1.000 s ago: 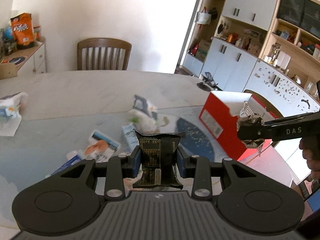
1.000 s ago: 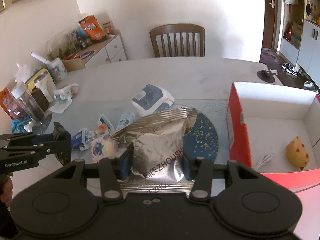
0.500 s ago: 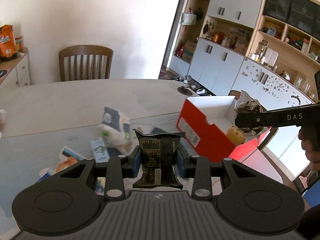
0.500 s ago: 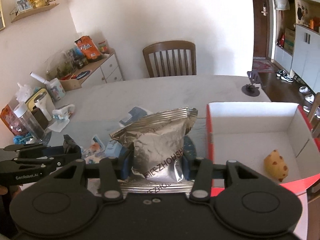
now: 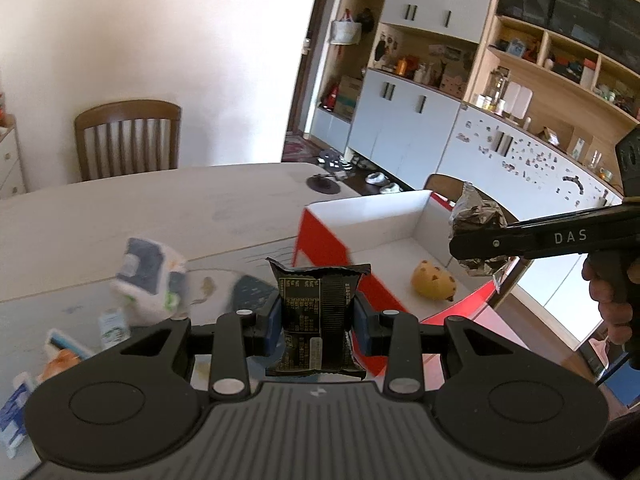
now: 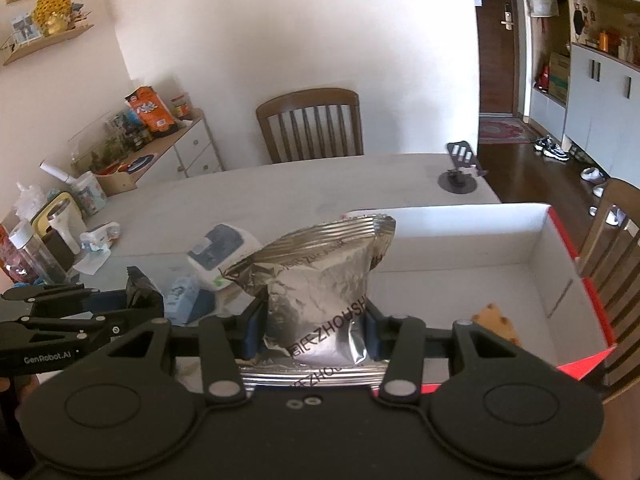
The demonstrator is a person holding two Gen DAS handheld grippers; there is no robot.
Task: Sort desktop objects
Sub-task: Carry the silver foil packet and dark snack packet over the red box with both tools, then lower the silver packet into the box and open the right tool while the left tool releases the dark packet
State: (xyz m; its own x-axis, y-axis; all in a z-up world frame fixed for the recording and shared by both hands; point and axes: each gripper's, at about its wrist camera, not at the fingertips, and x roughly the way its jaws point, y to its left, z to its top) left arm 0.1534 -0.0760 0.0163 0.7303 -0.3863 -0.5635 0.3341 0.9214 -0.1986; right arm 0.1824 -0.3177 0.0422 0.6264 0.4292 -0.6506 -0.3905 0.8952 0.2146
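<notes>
Left wrist view: left tongs [image 5: 318, 320] clamp the black packet [image 5: 318, 312]; right tongs [image 6: 314, 330] clamp the foil bag [image 6: 316, 292]. Early release risks missing the red box [image 6: 560, 280].

The box [image 6: 552, 240] sits on the table [image 6: 320, 184], at its right end. A toy [image 5: 434, 286] lies inside the box, on its floor. Left of the box, a pack [image 6: 222, 250] and some small packets [image 5: 114, 322] lie on the table. A phone stand [image 6: 460, 172] sits behind the box, near the far edge of the table. A chair [image 6: 310, 126] stands behind the table, by the wall. Bottles and cups [image 6: 60, 236] stand at the left end of the table. A low cabinet [image 6: 176, 152] stands behind them, with things on top. The left gripper [image 5: 318, 322] holds a dark packet [image 5: 318, 312] in front of the box. The right gripper [image 6: 314, 332] holds a foil bag [image 6: 316, 280] over the near side of the box.
</notes>
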